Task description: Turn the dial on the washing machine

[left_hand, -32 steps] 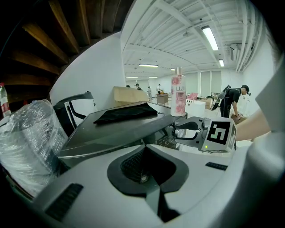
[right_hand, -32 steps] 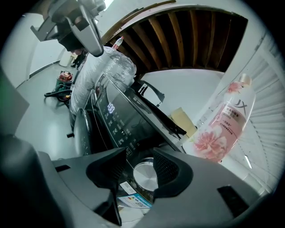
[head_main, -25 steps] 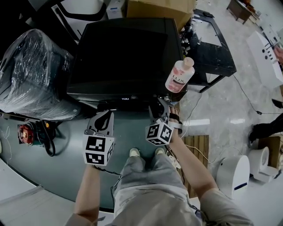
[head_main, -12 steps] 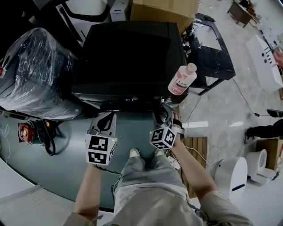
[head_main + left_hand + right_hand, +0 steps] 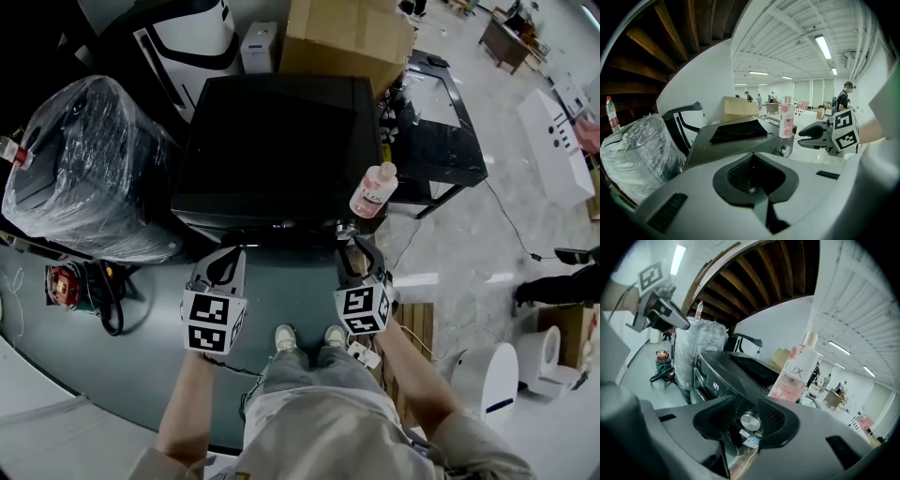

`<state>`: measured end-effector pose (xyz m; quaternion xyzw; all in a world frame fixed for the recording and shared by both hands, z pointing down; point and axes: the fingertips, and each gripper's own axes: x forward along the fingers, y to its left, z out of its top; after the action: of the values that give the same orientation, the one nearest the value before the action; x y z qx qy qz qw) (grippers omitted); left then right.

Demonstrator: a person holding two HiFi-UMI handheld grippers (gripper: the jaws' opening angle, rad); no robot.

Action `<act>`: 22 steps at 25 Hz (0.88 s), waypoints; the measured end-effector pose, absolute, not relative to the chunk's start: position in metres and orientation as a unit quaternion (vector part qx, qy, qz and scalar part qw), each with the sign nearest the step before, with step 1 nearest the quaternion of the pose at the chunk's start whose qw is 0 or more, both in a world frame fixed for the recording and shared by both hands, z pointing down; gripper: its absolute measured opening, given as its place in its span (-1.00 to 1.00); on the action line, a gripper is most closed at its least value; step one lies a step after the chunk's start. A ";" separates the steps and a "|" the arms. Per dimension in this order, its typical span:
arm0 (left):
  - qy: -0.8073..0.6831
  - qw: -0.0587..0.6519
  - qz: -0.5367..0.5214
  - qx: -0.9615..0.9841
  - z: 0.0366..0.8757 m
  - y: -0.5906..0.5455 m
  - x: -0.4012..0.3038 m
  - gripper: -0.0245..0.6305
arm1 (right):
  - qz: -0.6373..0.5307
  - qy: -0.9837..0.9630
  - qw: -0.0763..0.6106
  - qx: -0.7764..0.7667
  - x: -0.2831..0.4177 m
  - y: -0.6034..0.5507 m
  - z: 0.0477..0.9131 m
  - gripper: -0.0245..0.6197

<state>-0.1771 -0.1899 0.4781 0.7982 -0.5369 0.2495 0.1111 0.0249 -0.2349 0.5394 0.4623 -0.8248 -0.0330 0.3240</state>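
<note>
Black washing machine point(image 5: 272, 141) stands directly ahead of the person, and both grippers hang before its front edge.

Task item: I find the silver dial point(image 5: 751, 421) at the right end of the front control strip, just below the top's right front corner. A pink LUX bottle point(image 5: 373, 190) stands upright on that corner, above the dial.

Right gripper point(image 5: 801, 137): the jaws stand apart and have just been closing. Its own view lines the dial up in the gap between the two ribbed pads point(image 5: 772, 417). The left gripper view, however, shows the jaw tips short of the dial and a little above it, with clear space between. I record no contact and nothing clasped.

Left gripper point(image 5: 230, 251): the jaws meet at their tips and hold nothing. It sits in front of the machine's left half, well apart from the dial and pointed towards the machine's front.

Surroundings: a bulky load wrapped in clear plastic point(image 5: 89, 169) stands beside the machine's left flank. A cardboard box point(image 5: 347, 37) sits behind the machine, and a black table point(image 5: 436, 131) stands to its right.
</note>
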 end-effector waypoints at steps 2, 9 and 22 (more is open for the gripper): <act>-0.541 0.105 0.246 0.797 0.463 -0.187 -0.177 -0.87 | -0.019 -0.831 0.301 0.468 0.027 -0.233 0.513 -0.43; -0.555 0.077 0.228 0.796 0.413 -0.176 -0.172 -0.87 | -0.005 -0.856 0.220 0.468 0.028 -0.227 0.425 -0.69; -0.589 -0.004 0.185 0.786 0.309 -0.152 -0.176 -0.87 | -0.036 -0.901 0.092 0.422 0.021 -0.188 0.282 -0.82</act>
<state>-0.1760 -0.1523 0.3089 0.7863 -0.5895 0.1852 -0.0036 0.0212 -0.1877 0.2822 0.4215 -0.9014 -0.0363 0.0919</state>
